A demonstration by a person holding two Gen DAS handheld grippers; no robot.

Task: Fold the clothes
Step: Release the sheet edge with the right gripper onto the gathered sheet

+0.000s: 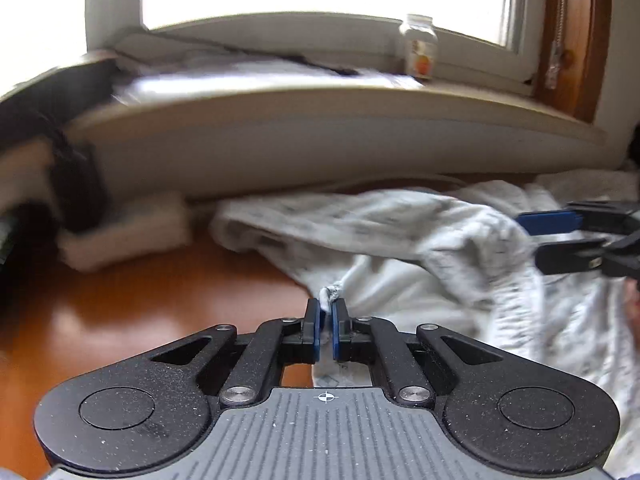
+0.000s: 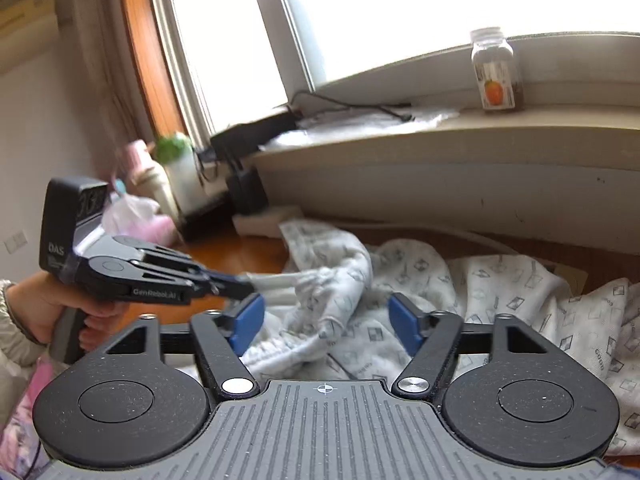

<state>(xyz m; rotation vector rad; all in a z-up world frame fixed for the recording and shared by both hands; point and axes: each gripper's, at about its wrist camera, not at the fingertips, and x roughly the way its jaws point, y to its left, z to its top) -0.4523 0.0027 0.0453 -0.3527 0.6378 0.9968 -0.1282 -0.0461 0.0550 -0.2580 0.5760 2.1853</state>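
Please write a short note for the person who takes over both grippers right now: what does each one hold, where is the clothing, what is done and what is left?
Left gripper: shut on a bunched edge of the white patterned garment.
Right gripper: open, holding nothing, above the garment.
The garment lies crumpled on the wooden table, below the windowsill with the jar.
Done: only the left grasp; no neat fold is visible.
Left: probably grasp another edge with the right gripper, spread the cloth flat, then fold.
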